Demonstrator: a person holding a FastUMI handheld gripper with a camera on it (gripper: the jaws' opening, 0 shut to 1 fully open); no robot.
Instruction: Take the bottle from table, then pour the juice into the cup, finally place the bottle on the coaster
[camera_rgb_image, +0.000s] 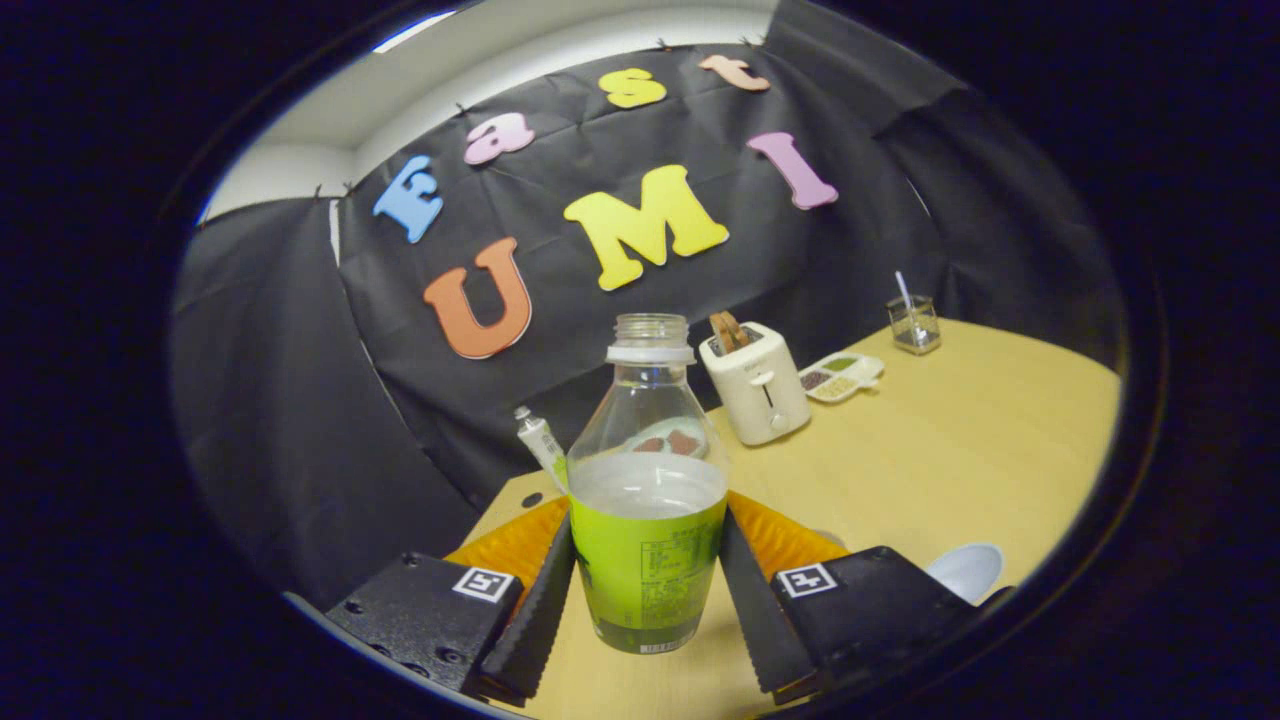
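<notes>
- The gripper (648, 590) had both fingers (535, 610) pressed against the sides of the bottle (648, 520), grasping it at its label.
- The bottle stood upright between the fingers, uncapped, with liquid up to the top of the label; whether its base touched the table (950, 460) could not be told.
- A cup (965, 570) sat just beside the right finger, partly hidden.
- A tube (540, 445) lay just beyond the bottle, to its left.
- A toaster (755, 385) stood further back, a divided tray (842, 377) beside it.
- A glass jar (914, 324) stood farthest, near the wall.
</notes>
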